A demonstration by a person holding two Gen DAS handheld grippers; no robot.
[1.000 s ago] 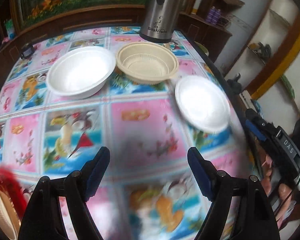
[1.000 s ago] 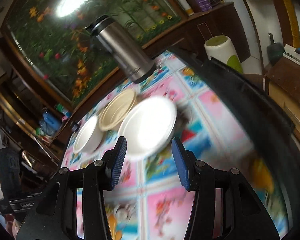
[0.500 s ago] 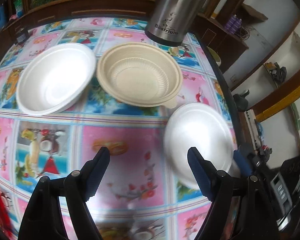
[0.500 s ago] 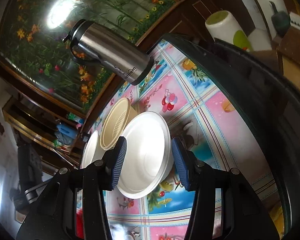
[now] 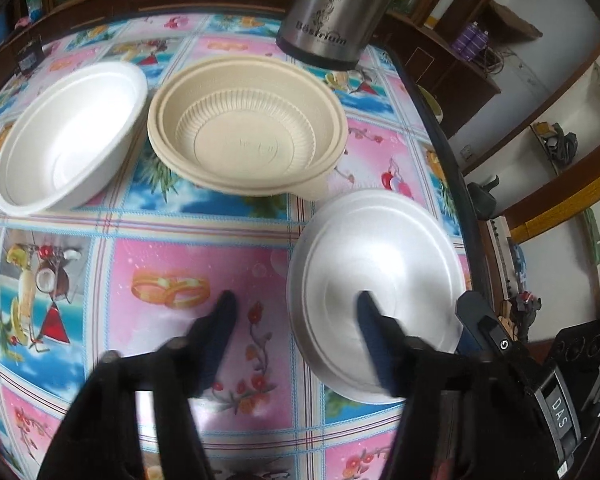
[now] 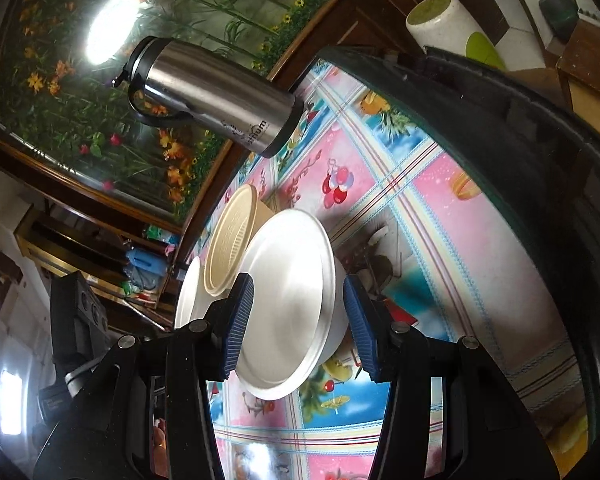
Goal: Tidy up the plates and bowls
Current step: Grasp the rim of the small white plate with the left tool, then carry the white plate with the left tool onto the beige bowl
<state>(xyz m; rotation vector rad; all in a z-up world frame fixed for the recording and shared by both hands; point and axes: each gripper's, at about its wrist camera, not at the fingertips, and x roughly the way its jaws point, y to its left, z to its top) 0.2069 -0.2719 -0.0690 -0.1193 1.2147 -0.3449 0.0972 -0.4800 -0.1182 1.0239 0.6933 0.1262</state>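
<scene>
A white foam bowl [image 5: 376,276] sits near the table's right edge. A beige ribbed bowl [image 5: 248,132] and another white bowl [image 5: 68,136] stand behind it. My left gripper [image 5: 296,320] is closing. One finger is over the foam bowl's inside and the other over the cloth, with the bowl's left rim between them, untouched. My right gripper [image 6: 300,320] is partly open around the foam bowl's [image 6: 292,288] opposite side, and no squeeze shows. In the left wrist view the right gripper [image 5: 470,316] meets the bowl's right rim.
A tall steel flask [image 5: 332,12] stands at the back, just behind the beige bowl [image 6: 228,240]. The table's dark rim [image 6: 500,140] runs close along the foam bowl's right. A white canister [image 6: 444,20] stands beyond the table. Patterned cloth lies bare at front left.
My left gripper moved forward and right to the foam bowl, and its jaws narrowed around the left rim. My right gripper rolled, sank and closed in on the bowl's right rim at the same width.
</scene>
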